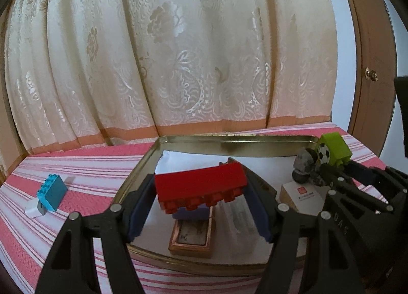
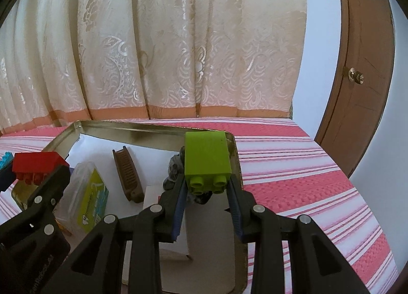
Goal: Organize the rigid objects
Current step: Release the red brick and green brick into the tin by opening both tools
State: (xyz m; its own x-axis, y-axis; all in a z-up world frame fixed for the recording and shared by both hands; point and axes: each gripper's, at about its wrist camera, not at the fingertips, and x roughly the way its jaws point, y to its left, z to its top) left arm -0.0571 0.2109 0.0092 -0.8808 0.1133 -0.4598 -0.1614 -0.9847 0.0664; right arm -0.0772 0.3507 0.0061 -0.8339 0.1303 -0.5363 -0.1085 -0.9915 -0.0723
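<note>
My left gripper (image 1: 201, 186) is shut on a red toy brick (image 1: 201, 184) and holds it above the gold metal tray (image 1: 229, 138). The red brick also shows in the right wrist view (image 2: 38, 163). My right gripper (image 2: 207, 186) is shut on a green toy brick (image 2: 207, 160) over the tray's far right corner (image 2: 153, 129). The green brick, with a football sticker, shows in the left wrist view (image 1: 332, 149). A blue brick (image 1: 51, 192) lies on the striped cloth left of the tray.
In the tray lie a brown comb (image 2: 127, 174), a clear plastic box with a green label (image 2: 86, 199), a grey rock figure (image 2: 176, 166), a white card box (image 1: 303, 197) and a small copper tin (image 1: 192, 237). A cream curtain (image 1: 178, 51) hangs behind; a wooden door (image 2: 357, 64) stands right.
</note>
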